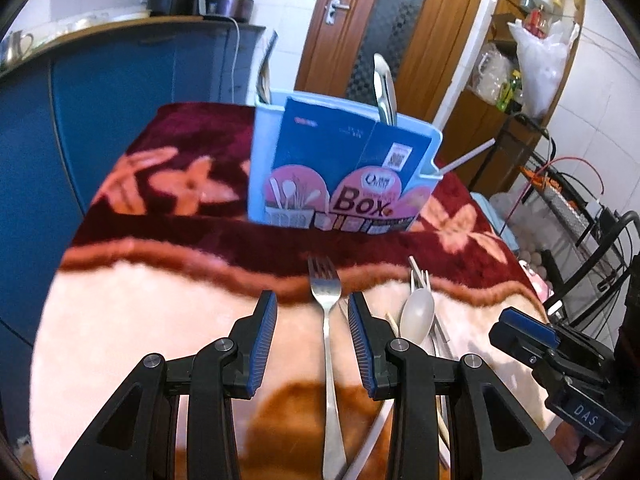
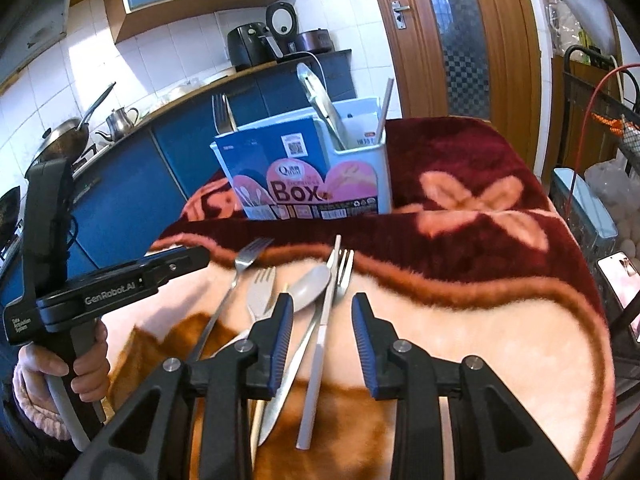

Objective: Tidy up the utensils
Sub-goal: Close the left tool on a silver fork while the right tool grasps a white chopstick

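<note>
A light blue utensil box [image 1: 259, 168] [image 2: 385, 178] with a "Box" label stands upright on the blanket. It holds a steel serving utensil [image 1: 385, 92], a fork [image 2: 219, 114] and a straw [image 2: 385, 108]. Loose cutlery lies in front of it: a long fork [image 1: 327, 320] [image 2: 234, 280], a grey spoon [image 1: 418, 316] [image 2: 310, 285], a flat-handled utensil [image 2: 318, 352], a second fork [image 2: 262, 294] and a small fork [image 2: 345, 266]. My left gripper [image 1: 312, 300] [image 2: 176, 262] hangs open over the long fork, pads apart from it. My right gripper [image 2: 322, 302] [image 1: 520, 332] is open above the spoon and flat-handled utensil.
The table is covered by a plush blanket [image 1: 120, 320] [image 2: 480, 340] in maroon, cream and brown. A blue kitchen counter [image 1: 100, 100] runs on the left. A wooden door [image 2: 440, 40] is behind, and a wire rack [image 1: 580, 220] with cables stands at the right edge. A hand [image 2: 80, 368] grips the left handle.
</note>
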